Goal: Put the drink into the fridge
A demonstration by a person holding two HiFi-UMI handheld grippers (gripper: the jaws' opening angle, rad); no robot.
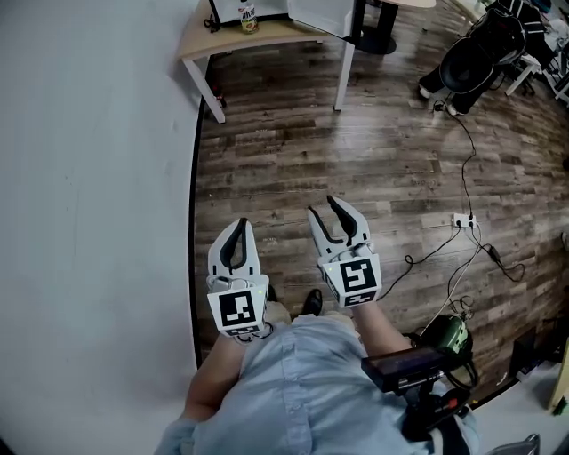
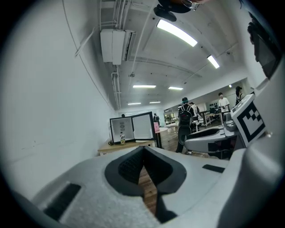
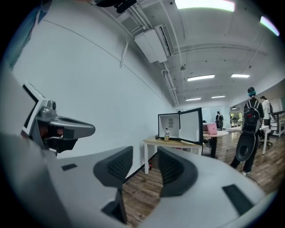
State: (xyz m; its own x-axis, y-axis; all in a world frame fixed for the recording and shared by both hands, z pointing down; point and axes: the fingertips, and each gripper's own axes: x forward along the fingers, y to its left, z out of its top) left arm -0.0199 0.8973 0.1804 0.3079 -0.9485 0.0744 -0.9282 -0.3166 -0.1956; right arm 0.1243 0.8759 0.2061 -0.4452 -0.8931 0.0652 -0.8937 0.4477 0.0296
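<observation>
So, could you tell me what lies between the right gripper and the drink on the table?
Only bare wooden floor, seen in the head view, up to the table holding the drink.

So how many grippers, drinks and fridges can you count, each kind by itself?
grippers: 2, the left gripper and the right gripper
drink bottle: 1
fridge: 1
total: 4

Far ahead of us the drink (image 3: 166, 134) stands on the surface (image 3: 153, 141), just before the fridge (image 3: 171, 121) on that same surface, the wall (image 1: 89, 178) along our left.
</observation>
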